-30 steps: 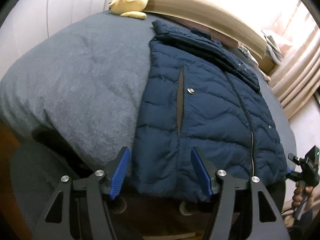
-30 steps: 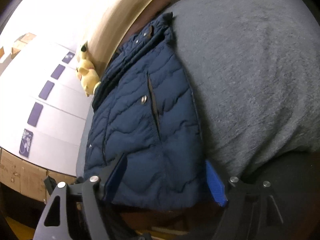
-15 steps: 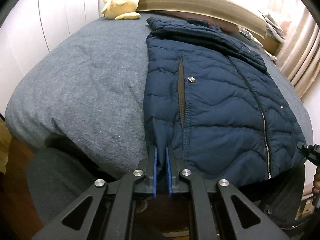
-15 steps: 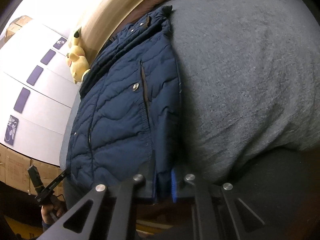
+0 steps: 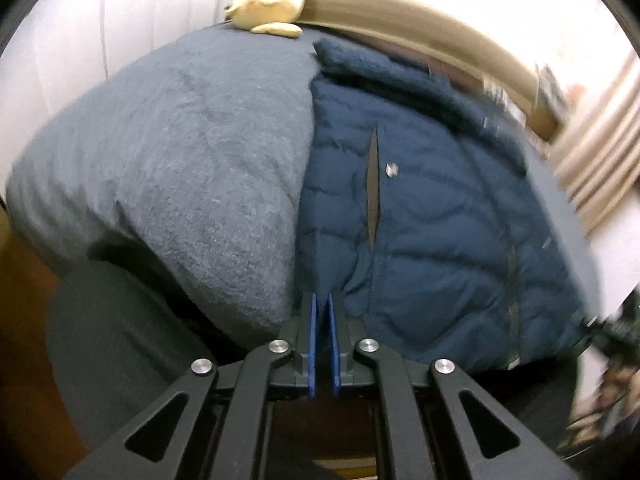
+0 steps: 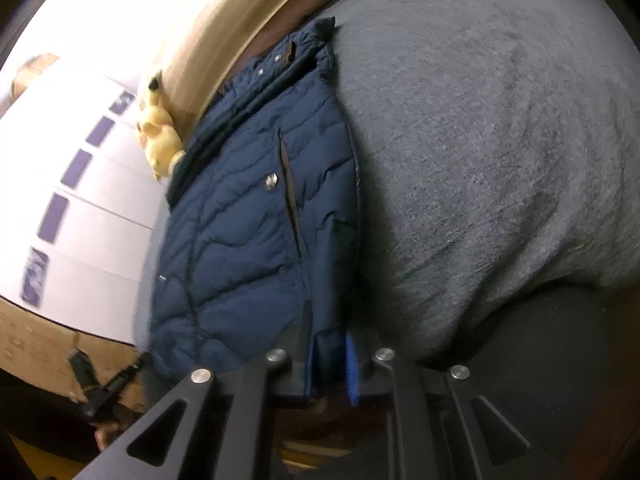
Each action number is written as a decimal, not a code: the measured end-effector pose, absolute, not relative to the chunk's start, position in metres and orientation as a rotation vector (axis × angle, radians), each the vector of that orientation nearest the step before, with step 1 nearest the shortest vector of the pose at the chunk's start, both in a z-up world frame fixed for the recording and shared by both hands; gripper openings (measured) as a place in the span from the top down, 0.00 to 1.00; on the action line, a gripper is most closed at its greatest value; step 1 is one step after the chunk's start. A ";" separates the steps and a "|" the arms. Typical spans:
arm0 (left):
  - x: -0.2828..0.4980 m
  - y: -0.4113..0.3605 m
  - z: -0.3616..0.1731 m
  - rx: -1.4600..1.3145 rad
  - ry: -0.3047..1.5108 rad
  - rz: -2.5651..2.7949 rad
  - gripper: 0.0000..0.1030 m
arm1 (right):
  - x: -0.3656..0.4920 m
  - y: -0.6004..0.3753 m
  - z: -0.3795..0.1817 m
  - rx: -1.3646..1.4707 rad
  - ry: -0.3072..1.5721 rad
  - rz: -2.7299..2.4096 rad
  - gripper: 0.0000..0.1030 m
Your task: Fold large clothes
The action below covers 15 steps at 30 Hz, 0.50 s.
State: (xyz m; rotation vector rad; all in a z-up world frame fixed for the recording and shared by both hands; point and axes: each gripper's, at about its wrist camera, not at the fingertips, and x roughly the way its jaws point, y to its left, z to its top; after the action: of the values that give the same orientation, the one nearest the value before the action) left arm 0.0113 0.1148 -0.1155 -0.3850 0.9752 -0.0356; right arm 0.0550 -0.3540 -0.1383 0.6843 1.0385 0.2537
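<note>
A navy quilted puffer jacket [image 5: 432, 216] lies front-up on a bed covered with a grey fleece blanket [image 5: 172, 168], its collar toward the wooden headboard [image 5: 420, 28] and its hem at the near edge of the mattress. The jacket is zipped, with a slit pocket and a metal snap visible on each front panel.

The left claw [image 5: 323, 312] has its blue pads pressed almost together on the hem at the jacket's bottom corner, where the side seam meets the blanket; a thin fold of navy fabric sits between the pads. The right claw [image 6: 329, 344] pinches the opposite bottom corner of the hem, with a thicker wad of navy fabric held between its fingers, the blue pad [image 6: 351, 364] showing on the blanket side. In the right wrist view the jacket [image 6: 248, 232] runs up from the claw toward the headboard [image 6: 224, 40], with the blanket [image 6: 488, 152] bulging to its right.

A yellow Pikachu plush [image 5: 272, 0] sits at the head of the bed, touching the headboard, near the jacket's collar but apart from it; the right wrist view catches it [image 6: 158, 140] at the jacket's far side. Beige curtains [image 5: 592, 152] hang beyond the bed on the right of the left wrist view. A white wardrobe with purple panels [image 6: 80, 184] stands behind the plush in the right wrist view. Both views are blurred toward the edges.
</note>
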 end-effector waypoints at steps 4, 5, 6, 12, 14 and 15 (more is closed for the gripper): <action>0.008 0.127 -0.112 -0.509 0.921 -0.076 0.17 | 0.053 -0.361 -0.135 0.711 1.003 0.261 0.43; 0.008 0.125 -0.111 -0.511 0.915 -0.084 0.17 | 0.053 -0.361 -0.134 0.720 0.997 0.263 0.27; 0.009 0.123 -0.112 -0.505 0.919 -0.095 0.17 | 0.053 -0.361 -0.133 0.710 0.984 0.256 0.27; 0.025 0.097 -0.135 -0.374 1.022 -0.111 0.25 | 0.063 -0.355 -0.143 0.695 1.045 0.260 0.32; 0.027 0.091 -0.140 -0.326 1.056 -0.094 0.62 | 0.065 -0.346 -0.146 0.654 1.075 0.257 0.55; 0.027 0.088 -0.142 -0.292 1.070 -0.073 0.79 | 0.066 -0.342 -0.148 0.616 1.101 0.247 0.76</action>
State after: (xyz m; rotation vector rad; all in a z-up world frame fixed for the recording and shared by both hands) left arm 0.0273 0.0885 -0.1419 -0.2916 1.0697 -0.0731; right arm 0.0664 -0.3418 -0.1481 0.6155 1.1012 0.2472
